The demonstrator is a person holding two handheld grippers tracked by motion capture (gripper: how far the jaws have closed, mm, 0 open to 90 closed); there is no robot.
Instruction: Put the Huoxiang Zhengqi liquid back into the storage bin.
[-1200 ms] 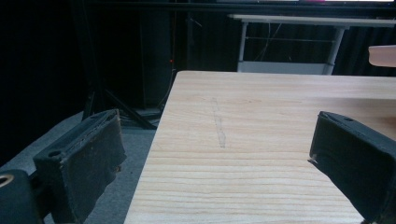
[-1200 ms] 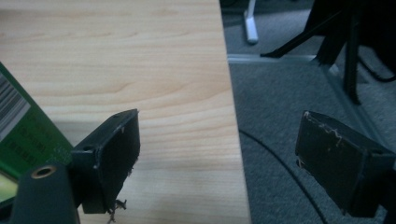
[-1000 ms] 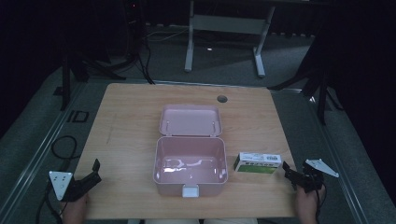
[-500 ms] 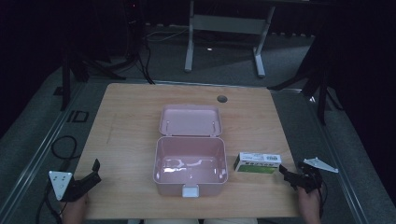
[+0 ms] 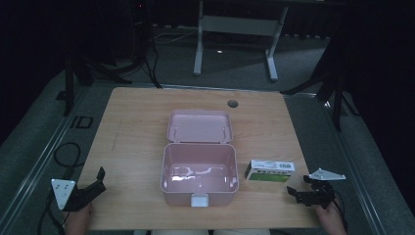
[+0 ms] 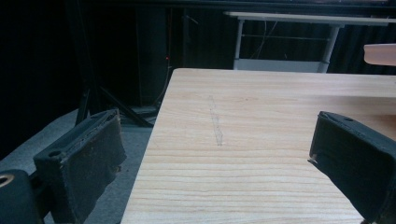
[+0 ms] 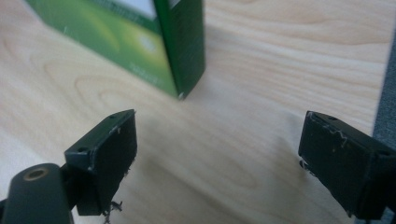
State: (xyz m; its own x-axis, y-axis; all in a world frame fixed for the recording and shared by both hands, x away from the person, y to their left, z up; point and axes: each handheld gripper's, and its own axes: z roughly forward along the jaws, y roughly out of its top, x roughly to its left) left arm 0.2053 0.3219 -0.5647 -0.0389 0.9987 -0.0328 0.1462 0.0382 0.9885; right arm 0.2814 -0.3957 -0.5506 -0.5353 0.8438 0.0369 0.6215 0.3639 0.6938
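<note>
R gripper (image 5: 299,193) wide open, nothing between jaws | green carton (image 5: 270,171) just ahead of tips – near corner closest | prob light thin card, crushes easy – grab across narrow width, gently | L gripper (image 5: 93,183) also wide, idle

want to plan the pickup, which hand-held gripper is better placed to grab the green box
Right. The right hand-held gripper sits open just short of the green box; the left hand-held gripper is beyond the pink case.
</note>
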